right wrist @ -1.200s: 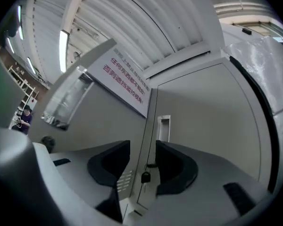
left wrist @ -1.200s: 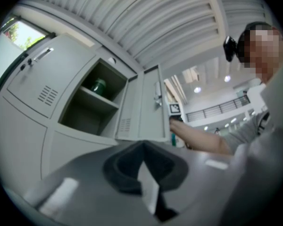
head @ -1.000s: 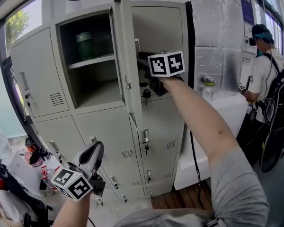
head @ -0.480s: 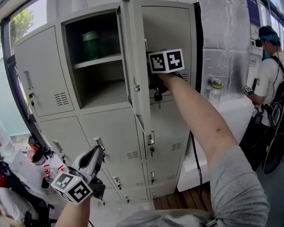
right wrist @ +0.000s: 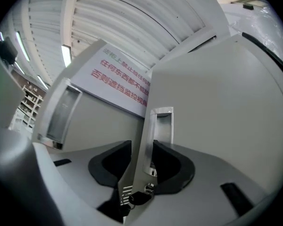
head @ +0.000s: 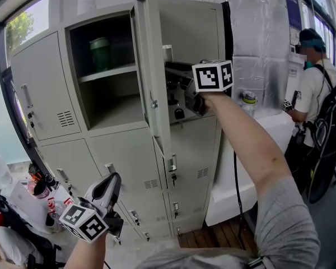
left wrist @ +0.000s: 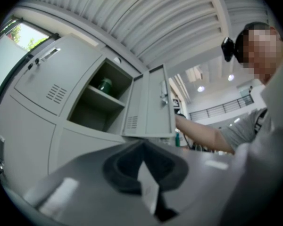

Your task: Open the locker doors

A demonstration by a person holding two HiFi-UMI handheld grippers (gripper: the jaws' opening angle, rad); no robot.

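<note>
My right tongs (right wrist: 142, 147) have just been closing and pinch the edge of the top right locker door (right wrist: 148, 131), beside its handle (right wrist: 163, 121), a grip to swing it out. My left tongs (left wrist: 141, 161) hang well below, pressed together, empty.

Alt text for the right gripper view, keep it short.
The right hand-held gripper, jaws just closing, clamps the metal handle at the edge of a grey locker door. Left of it, a red-print sign on another grey panel.
</note>
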